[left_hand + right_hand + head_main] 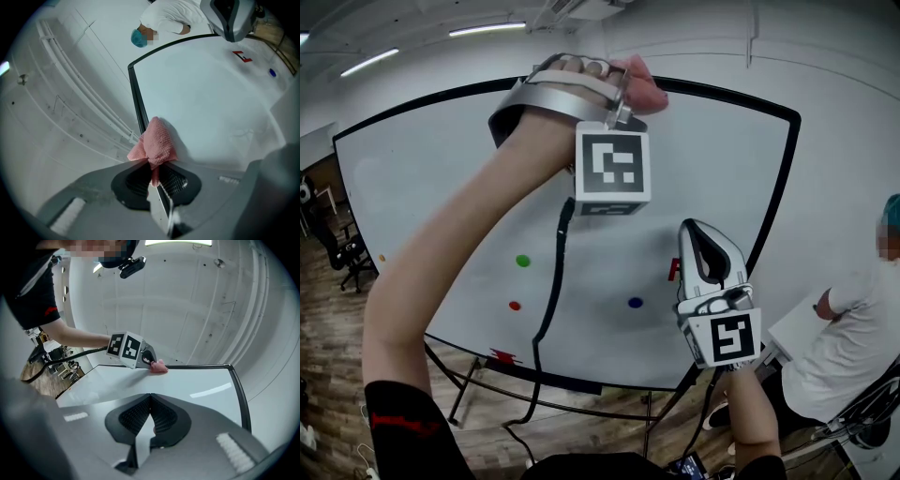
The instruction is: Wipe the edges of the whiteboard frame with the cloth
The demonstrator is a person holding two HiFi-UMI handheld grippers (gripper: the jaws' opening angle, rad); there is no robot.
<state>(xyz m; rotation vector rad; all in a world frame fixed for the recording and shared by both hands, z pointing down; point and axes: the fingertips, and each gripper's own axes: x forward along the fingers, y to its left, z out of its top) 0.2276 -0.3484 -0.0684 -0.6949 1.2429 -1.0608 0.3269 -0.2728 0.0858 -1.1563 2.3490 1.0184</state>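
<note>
Left tool [154, 174] high, clamped; right tool [150, 401] lower, jaws together.

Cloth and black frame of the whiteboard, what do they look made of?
The cloth looks like soft woven or knitted fabric, matte pink: a fine grid texture shows and it bunches into folds. The frame is a smooth black strip, plastic or painted metal; I cannot tell which.

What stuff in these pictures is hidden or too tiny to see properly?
Head view: the left gripper covers part of the pink woven cloth.
Head view: the right gripper cuts off the red mark on the white whiteboard.
Head view: the green dot, red dot and blue dot are too small to tell magnets from ink.
</note>
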